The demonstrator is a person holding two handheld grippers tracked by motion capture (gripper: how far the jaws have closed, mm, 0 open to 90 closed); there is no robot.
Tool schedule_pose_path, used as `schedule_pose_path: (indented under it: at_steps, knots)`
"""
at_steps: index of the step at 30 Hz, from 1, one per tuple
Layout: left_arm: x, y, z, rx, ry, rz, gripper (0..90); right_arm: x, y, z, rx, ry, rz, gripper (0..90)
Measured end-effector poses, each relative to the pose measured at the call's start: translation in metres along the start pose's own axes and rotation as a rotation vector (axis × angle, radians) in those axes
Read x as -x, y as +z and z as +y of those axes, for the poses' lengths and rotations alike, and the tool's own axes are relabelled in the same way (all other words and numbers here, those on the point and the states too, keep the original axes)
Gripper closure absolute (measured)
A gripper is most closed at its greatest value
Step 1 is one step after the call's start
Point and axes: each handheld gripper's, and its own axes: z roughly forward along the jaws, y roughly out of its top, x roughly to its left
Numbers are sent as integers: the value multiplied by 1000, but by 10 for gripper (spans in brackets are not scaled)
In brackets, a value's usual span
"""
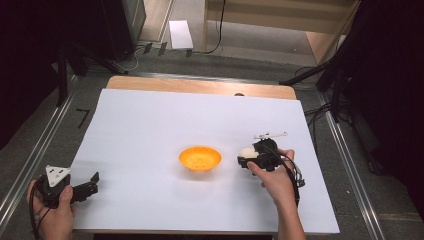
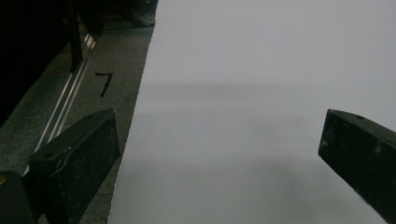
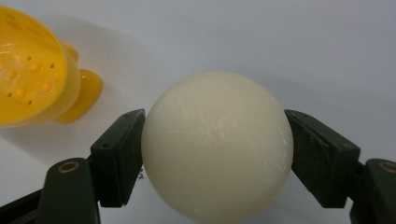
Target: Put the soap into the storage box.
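High view: right tool pinching a cream-white ball, orange perforated bowl just to its left on the white worktop. Left tool low at the worktop's near left edge, jaws spread, nothing between them, well apart from the bowl.

Left gripper view: two black jaws wide apart over bare white sheet; grey floor beyond the left jaw, with a black mark.

Right gripper view: ball clamped squarely between both pads, touching each side. Orange bowl up and left of the jaws, tilted in frame, holes showing, near but not touching the ball.
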Motion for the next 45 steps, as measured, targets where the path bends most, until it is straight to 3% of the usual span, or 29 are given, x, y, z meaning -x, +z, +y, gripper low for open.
schedule_pose_path:
  at_steps: [11,25,41,45]
  knots:
    - [0,1,0,-2,0,4,0,-10,1,5,5,-24,18,249]
    - [1,0,0,1,0,18,0,-24,-3,13,38,-88,83,250]
    - [1,1,0,-3,3,15,0,-41,-5,18,85,-94,104,250]
    - [1,1,0,-5,6,14,0,-47,-4,18,90,-118,115,249]
